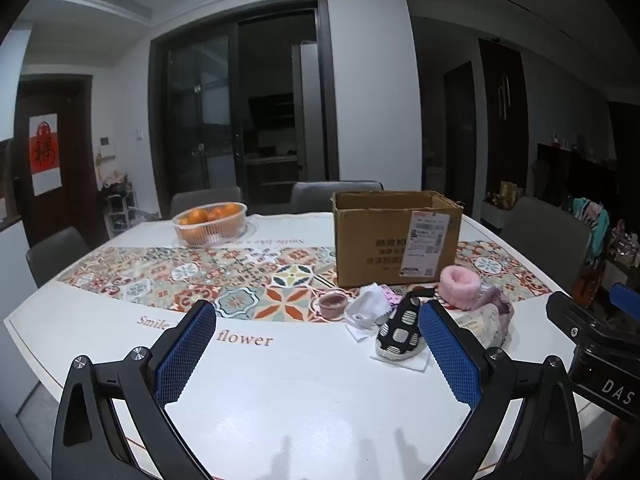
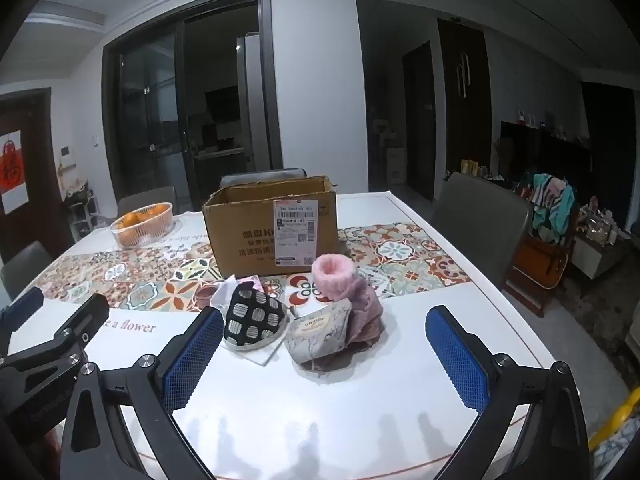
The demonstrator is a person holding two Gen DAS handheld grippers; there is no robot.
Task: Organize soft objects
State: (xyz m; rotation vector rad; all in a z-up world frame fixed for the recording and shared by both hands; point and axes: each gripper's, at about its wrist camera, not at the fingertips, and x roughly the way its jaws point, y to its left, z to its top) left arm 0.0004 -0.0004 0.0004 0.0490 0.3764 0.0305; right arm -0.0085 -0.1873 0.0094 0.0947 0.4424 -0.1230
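Hovering over the table [image 2: 400, 360], your left gripper [image 1: 318, 352] and right gripper [image 2: 325, 354] both gape wide, empty; the pile of soft things [image 2: 304, 320] sits just before the cardboard box [image 2: 248, 236].

Left tongs [image 1: 318, 336] spread wide, empty, angled slightly downward, right tongs [image 2: 324, 344] likewise, side by side

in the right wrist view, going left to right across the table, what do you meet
bowl of oranges → black checked pouch → grey folded cloth with a label → pink fluffy cuff. The cardboard box stands behind, spanning the middle.
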